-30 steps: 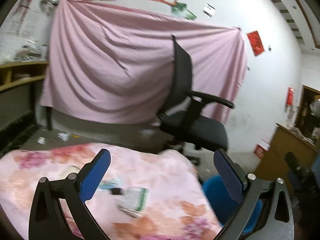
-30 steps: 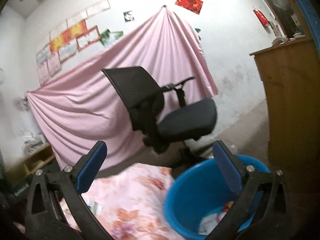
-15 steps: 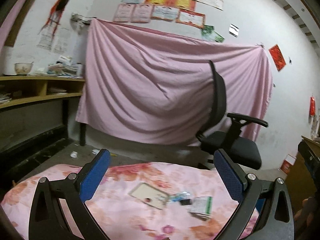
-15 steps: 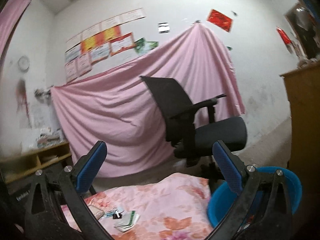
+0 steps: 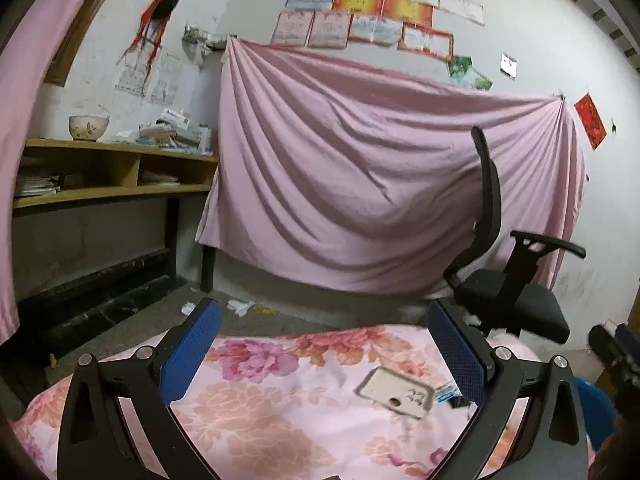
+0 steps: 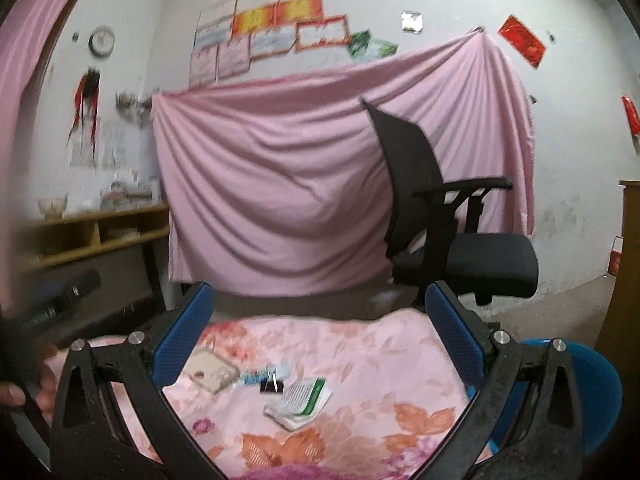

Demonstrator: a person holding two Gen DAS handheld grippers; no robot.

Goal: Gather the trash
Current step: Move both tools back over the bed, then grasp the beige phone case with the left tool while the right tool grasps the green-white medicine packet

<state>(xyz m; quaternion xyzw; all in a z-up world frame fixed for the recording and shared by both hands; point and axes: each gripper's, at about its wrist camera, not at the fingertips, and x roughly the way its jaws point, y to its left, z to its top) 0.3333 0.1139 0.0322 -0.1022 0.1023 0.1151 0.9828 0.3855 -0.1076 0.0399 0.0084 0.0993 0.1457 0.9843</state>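
- Two hand-held grippers were up over a surface draped in a floral pink cloth (image 6: 360,360); both had their blue-padded fingers spread wide with nothing between them.
- Left gripper (image 5: 324,356) hung above the cloth's near-left part, level with the room beyond.
- Right gripper (image 6: 320,340) sat above the cloth's middle, the trash lying between and below its fingers in that view.
- Trash on the cloth: a flat pale phone case (image 6: 212,370) to the left; just right of it a small blue-and-white wrapper (image 6: 260,374) and a black binder clip (image 6: 271,386); nearer the camera a green-and-white packet (image 6: 300,398). All lay close together, untouched.
- In the left wrist view only the phone case (image 5: 396,392) showed clearly, near the right finger.
- A blue basin (image 6: 592,392) stood low at the cloth's right edge, mostly hidden behind the right finger.
- Behind: black office chair (image 6: 452,240), pink sheet (image 5: 360,184) hung on the wall, wooden shelf (image 5: 112,172) at left.
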